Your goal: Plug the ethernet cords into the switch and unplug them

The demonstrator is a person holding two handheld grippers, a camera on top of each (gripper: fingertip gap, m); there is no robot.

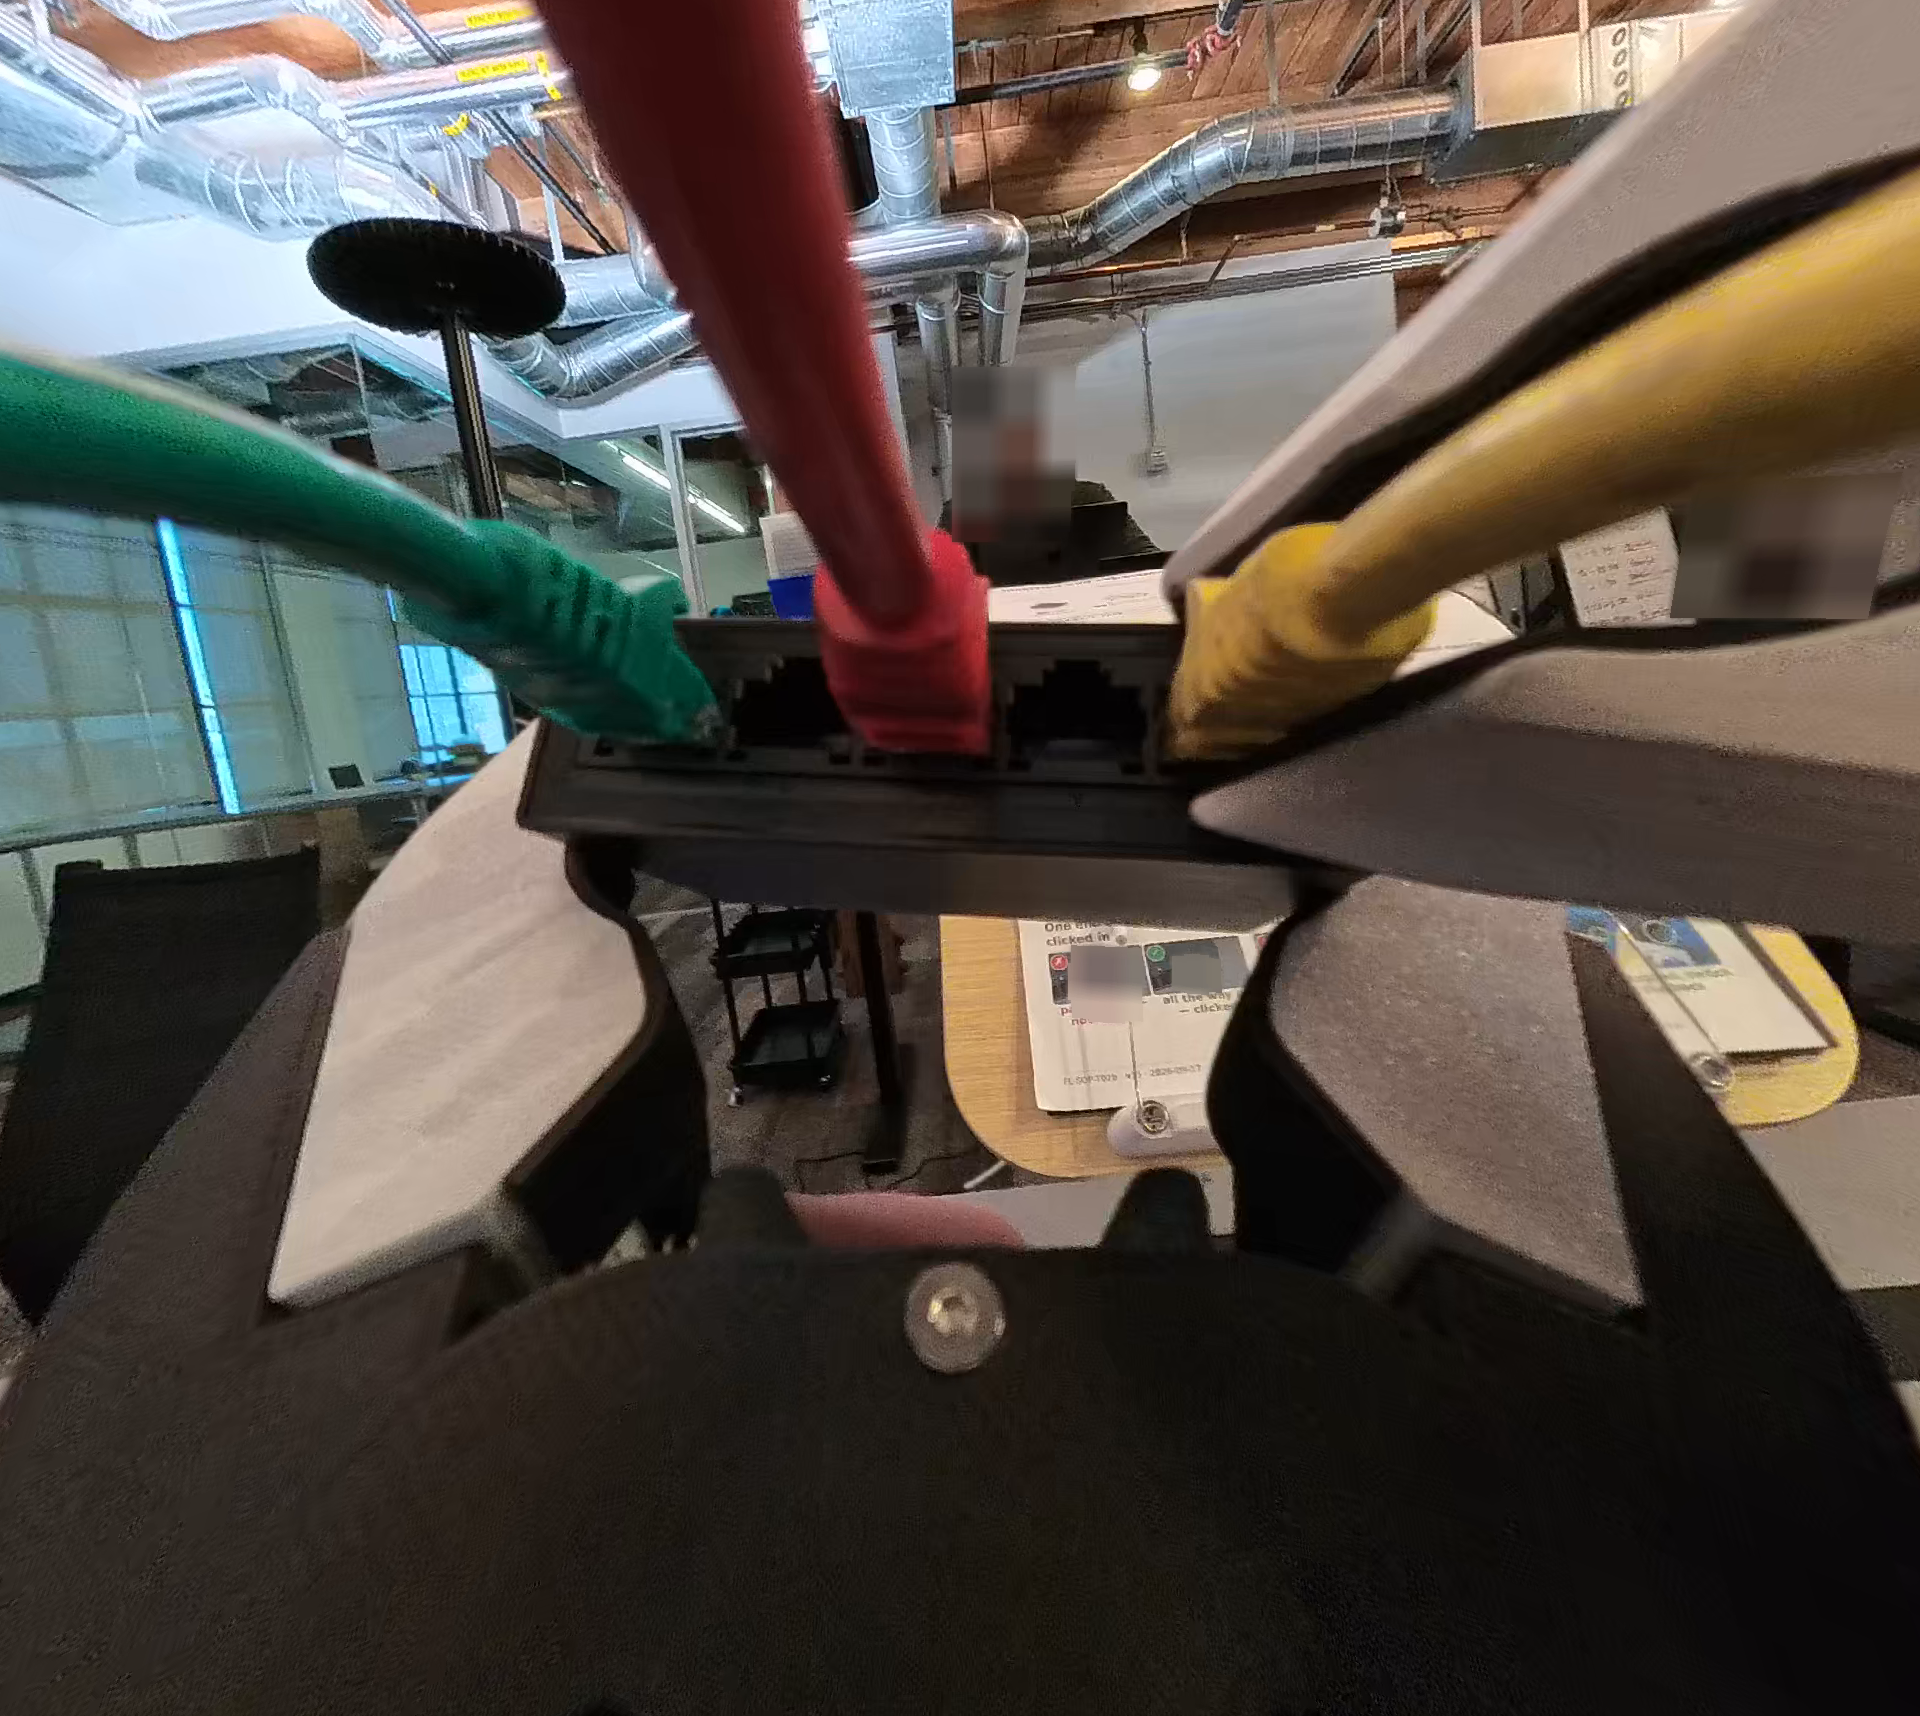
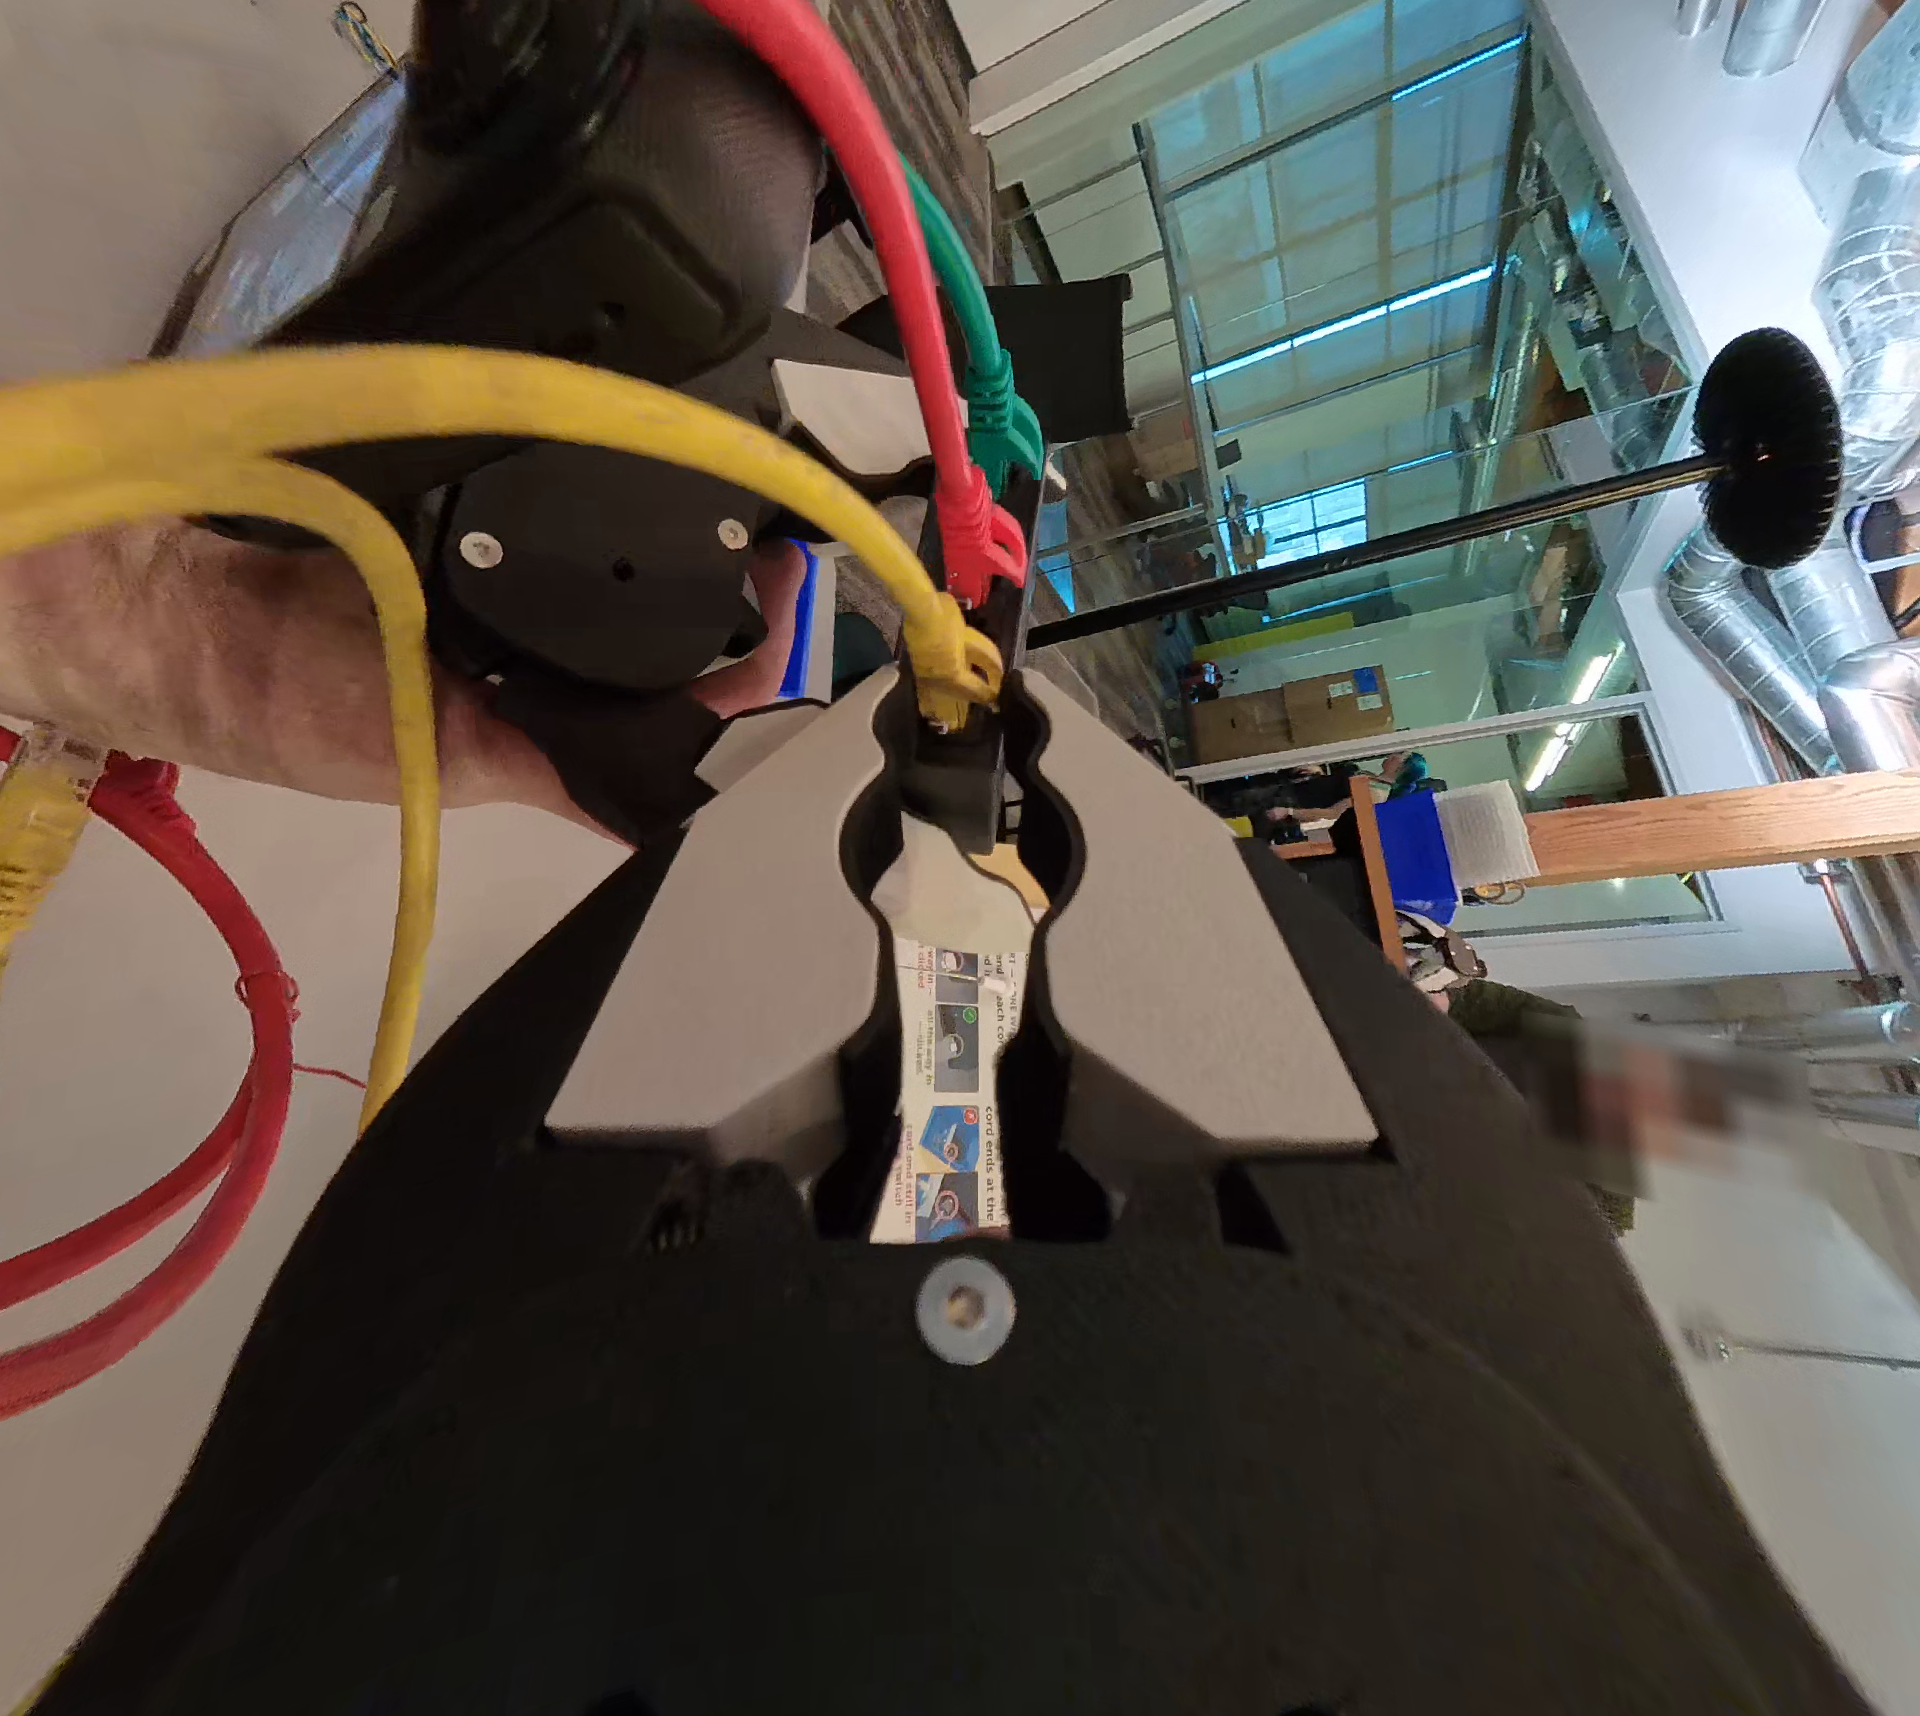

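My left gripper [image 1: 914, 845] is shut on the black switch [image 1: 862, 825] and holds it in the air, ports facing the camera. The green plug [image 1: 613, 658] sits in the leftmost port, the red plug [image 1: 904, 658] in the third, the yellow plug [image 1: 1278, 648] in the rightmost. The second and fourth ports are empty. My right gripper [image 2: 956, 690] comes in from the right, also visible in the left wrist view [image 1: 1184, 690], and its fingers [image 2: 769, 887] close on the yellow plug [image 2: 951, 669] at the switch's end [image 2: 956, 783].
The red cord [image 2: 208, 1095] and yellow cord [image 2: 410, 835] loop over a white table [image 2: 260, 939], with loose plugs [image 2: 31, 825] at the left. A printed sheet [image 1: 1122, 1012] lies on a wooden table below. A hand [image 2: 208, 669] holds the left gripper [image 2: 894, 565]. A black stand [image 1: 436, 274] is behind. The left gripper's tips are roughly 7 cm from the right gripper's.
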